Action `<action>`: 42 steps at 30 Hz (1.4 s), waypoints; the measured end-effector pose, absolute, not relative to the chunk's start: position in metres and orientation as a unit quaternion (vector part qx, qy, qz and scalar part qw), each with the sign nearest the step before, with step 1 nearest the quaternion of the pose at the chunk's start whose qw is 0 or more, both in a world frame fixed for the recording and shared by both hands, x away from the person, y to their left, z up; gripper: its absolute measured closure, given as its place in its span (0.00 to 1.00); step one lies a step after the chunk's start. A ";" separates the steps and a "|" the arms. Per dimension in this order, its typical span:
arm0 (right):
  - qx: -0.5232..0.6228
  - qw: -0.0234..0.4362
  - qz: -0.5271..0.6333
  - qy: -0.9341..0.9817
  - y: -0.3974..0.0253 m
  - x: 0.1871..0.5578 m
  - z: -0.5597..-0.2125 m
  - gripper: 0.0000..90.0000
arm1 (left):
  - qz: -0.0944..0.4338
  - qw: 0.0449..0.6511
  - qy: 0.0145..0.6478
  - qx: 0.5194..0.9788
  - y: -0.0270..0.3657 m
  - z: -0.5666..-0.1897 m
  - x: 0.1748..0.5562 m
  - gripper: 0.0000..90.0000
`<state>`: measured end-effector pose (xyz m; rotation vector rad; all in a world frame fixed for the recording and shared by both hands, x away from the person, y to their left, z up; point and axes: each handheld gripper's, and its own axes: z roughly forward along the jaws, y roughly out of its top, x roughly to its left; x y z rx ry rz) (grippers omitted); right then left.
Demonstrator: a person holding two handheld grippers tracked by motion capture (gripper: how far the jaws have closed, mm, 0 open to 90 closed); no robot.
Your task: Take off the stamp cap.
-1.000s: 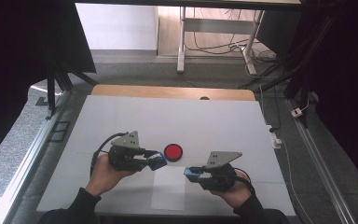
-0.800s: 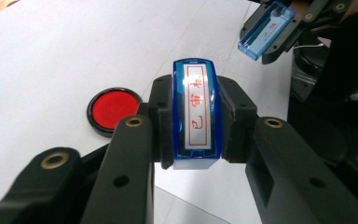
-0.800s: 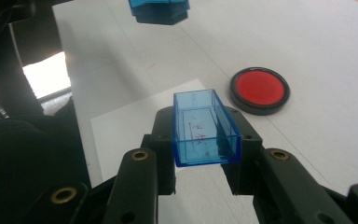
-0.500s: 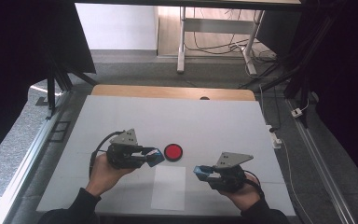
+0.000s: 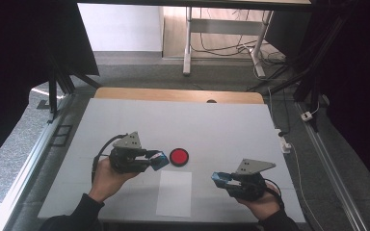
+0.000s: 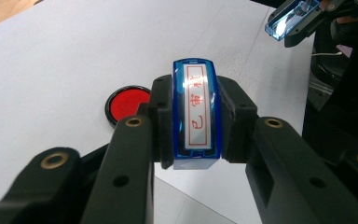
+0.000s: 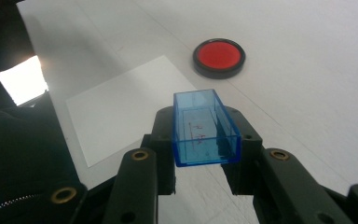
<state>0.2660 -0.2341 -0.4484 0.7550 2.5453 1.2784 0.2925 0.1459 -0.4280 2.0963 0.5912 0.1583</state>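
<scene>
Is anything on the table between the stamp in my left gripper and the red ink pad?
Nothing visible. The stamp, clamped in the left gripper, sits just left of the ink pad with bare table between them. The white paper lies nearer the person, off that line.

Red "已审核" on stamp [image 6: 196, 107] face

Items shown: two hand-held grippers, left gripper [image 5: 160, 160] and right gripper [image 5: 218, 178]; one blue stamp [image 6: 196, 114]; one blue stamp cap [image 7: 204, 126]; one red ink pad [image 5: 178, 157], at 12 o'clock from the one sheet of paper [image 5: 174, 193]; one white table [image 5: 183, 120].
</scene>
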 end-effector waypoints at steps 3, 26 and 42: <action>0.269 0.100 0.435 0.854 -0.240 0.265 -0.448 0.76 | 0.064 0.462 0.242 0.850 0.146 -0.428 0.293 0.78; 0.354 0.120 0.423 0.825 -0.283 0.253 -0.453 0.76 | 0.064 0.465 0.245 0.848 0.143 -0.429 0.297 0.78; 0.364 0.109 0.419 0.825 -0.289 0.248 -0.455 0.76 | 0.061 0.460 0.249 0.850 0.139 -0.430 0.303 0.78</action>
